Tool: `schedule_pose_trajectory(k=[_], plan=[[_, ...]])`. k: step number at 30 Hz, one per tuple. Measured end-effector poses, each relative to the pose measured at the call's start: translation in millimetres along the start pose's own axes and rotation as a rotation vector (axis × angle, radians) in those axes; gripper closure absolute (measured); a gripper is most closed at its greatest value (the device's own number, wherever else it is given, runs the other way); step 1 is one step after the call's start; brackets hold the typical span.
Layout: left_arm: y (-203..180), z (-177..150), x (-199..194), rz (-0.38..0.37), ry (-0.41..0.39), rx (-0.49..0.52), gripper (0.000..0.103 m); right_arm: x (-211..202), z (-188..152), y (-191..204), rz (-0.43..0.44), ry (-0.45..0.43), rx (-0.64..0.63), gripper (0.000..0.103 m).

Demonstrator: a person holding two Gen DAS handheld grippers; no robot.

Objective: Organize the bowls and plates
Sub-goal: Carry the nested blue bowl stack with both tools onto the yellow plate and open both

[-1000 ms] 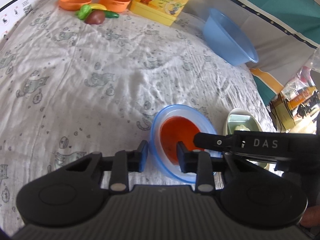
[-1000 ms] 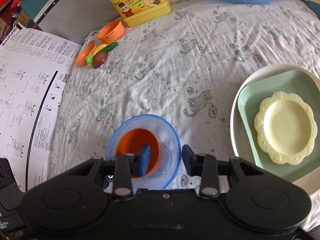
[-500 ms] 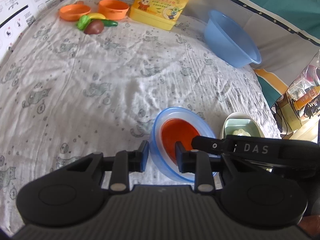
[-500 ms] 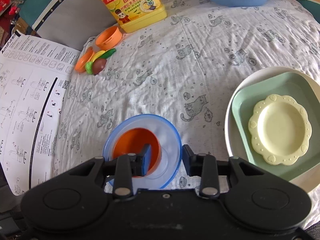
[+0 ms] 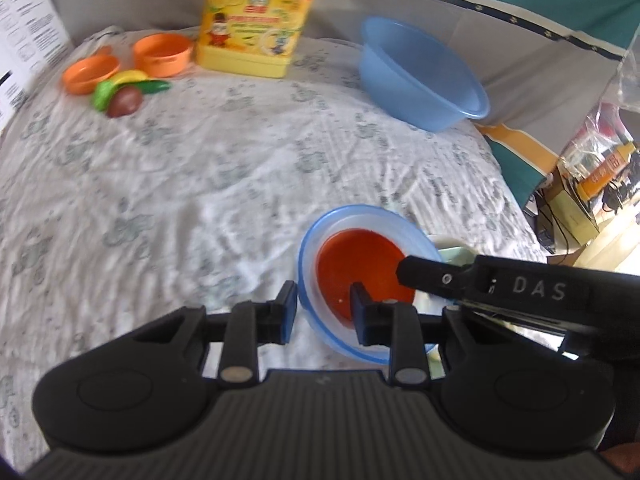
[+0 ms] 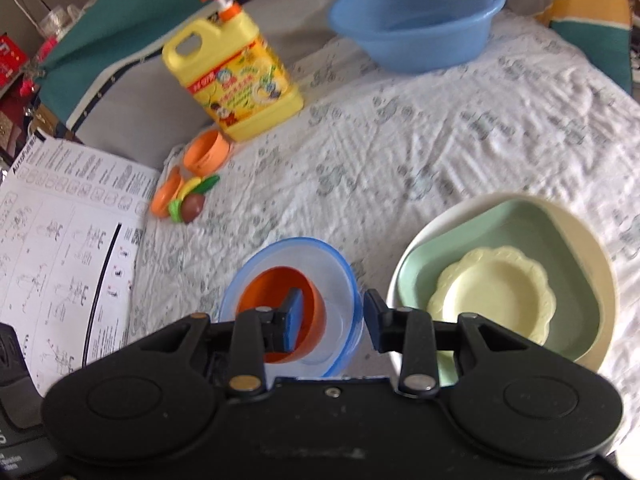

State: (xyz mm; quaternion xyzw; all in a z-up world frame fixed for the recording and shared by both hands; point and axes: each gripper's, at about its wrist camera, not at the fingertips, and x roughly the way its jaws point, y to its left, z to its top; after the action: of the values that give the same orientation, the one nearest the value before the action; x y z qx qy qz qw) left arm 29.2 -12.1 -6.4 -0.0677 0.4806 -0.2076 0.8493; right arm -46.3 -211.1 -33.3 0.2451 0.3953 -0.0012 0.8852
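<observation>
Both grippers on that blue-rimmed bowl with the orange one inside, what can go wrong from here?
1. The left gripper and right gripper each pinch only one side of the rim of the clear blue-rimmed bowl; uneven pulling may tilt it.
2. The orange bowl sits loose inside and could slide out.
3. The stacked plates lie close beside it; a swing might knock them.

Nested: small orange plastic bowl (image 6: 280,300) inside clear blue-rimmed plastic bowl (image 6: 340,264), on the cat-print white cloth (image 6: 400,152). Just right of those, in the right wrist view: scalloped pale yellow plate (image 6: 494,292) in square green dish (image 6: 560,248), in round cream plate (image 6: 596,256). Far behind: round blue plastic basin (image 6: 416,24); left of it, yellow detergent jug (image 6: 236,80). Before the jug, two shallow orange cups (image 6: 206,152) beside toy vegetables (image 6: 192,202). At the left edge, printed instruction sheet (image 6: 60,240).
</observation>
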Motion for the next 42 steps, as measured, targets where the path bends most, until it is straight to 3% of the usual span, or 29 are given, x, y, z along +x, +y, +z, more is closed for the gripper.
schedule_pose_trajectory(k=[7, 15, 35, 42], plan=[[-47, 10, 19, -0.042, 0.031, 0.05, 0.076, -23, 8, -48, -0.019, -0.06, 0.093, 0.068], [-92, 7, 45, -0.041, 0.081, 0.129, 0.076, -32, 6, -99, -0.032, -0.078, 0.189, 0.068], [-108, -5, 86, 0.013, 0.198, 0.166, 0.072, -15, -8, -140, -0.004, -0.018, 0.276, 0.068], [-111, -6, 92, 0.019, 0.202, 0.181, 0.072, -13, -8, -145, 0.006, -0.019, 0.292, 0.067]])
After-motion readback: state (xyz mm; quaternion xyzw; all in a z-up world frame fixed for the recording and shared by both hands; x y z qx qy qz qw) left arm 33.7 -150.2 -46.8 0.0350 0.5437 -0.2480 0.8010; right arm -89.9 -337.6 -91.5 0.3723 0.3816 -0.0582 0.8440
